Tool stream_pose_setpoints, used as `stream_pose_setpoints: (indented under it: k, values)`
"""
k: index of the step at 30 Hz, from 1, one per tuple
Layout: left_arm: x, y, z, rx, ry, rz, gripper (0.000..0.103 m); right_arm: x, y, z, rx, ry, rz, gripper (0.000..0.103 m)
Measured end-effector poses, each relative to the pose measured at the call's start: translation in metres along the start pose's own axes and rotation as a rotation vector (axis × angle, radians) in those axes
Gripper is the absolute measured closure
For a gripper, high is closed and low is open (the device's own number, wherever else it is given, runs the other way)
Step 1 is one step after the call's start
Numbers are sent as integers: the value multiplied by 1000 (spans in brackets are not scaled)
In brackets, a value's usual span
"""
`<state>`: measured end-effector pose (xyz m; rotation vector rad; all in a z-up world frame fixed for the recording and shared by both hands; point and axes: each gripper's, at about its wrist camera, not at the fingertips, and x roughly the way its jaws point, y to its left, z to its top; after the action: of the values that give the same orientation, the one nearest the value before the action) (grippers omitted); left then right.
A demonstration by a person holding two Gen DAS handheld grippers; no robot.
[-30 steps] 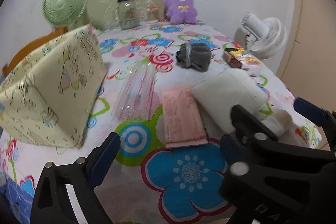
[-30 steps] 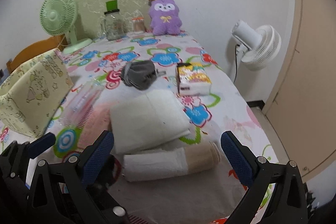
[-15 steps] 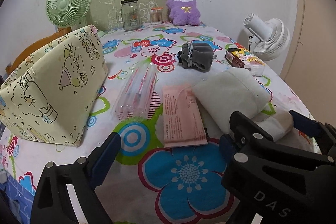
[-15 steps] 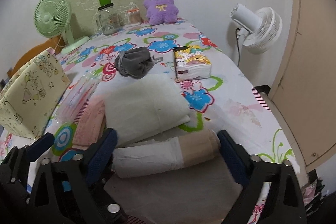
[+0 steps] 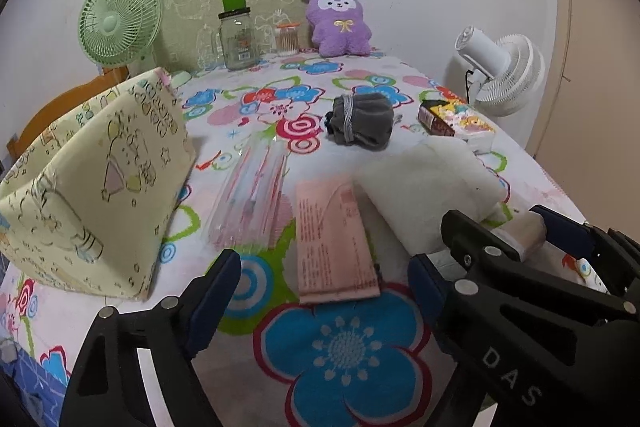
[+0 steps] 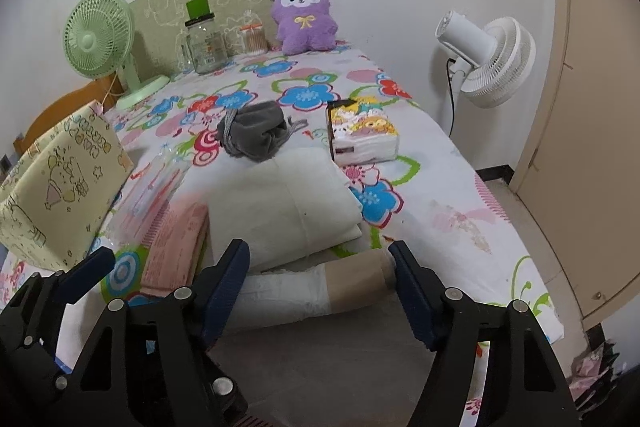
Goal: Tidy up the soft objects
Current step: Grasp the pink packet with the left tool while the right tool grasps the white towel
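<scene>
Presently, left to right across the flower-print bedspread:
Storage bin: pale-yellow printed fabric box stands open at far left, the likely destination.
Pink packet: flat pink wrapped pack lies just ahead of the left gripper, between its tips but untouched; jaws wide, having just narrowed a little.
Cream pad: folded cream-white cloth beside the packet; judged light and floppy.
Rolled cloth: white fabric roll with tan end band lies crosswise between the right gripper's tips; jaws have just been closing, pads seemingly not yet pressing.
Handling: soft, light, compressible; grip at mid-roll, or it may unroll.
View difference: right wrist view shows the whole roll; left wrist view shows only its tan end, yet gives the packet and bin clearly.
</scene>
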<state>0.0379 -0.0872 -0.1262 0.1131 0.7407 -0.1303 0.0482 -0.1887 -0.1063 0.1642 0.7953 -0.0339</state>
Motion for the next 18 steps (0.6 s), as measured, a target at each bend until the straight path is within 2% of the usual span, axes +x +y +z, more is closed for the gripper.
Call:
stream_pose_setpoints:
  k: [3, 11, 14, 18]
  values:
    - [3, 0, 4, -3, -3, -5, 18, 2, -1, 4, 4, -5, 2, 29]
    - [17, 6, 10, -54, 51, -64, 38, 10, 2, 15, -41, 9, 29, 28]
    - [18, 5, 12, -44, 54, -72, 50, 16, 7, 20, -74, 13, 26, 25]
    - [19, 7, 14, -47, 60, -76, 62, 20, 13, 24, -101, 8, 37, 15]
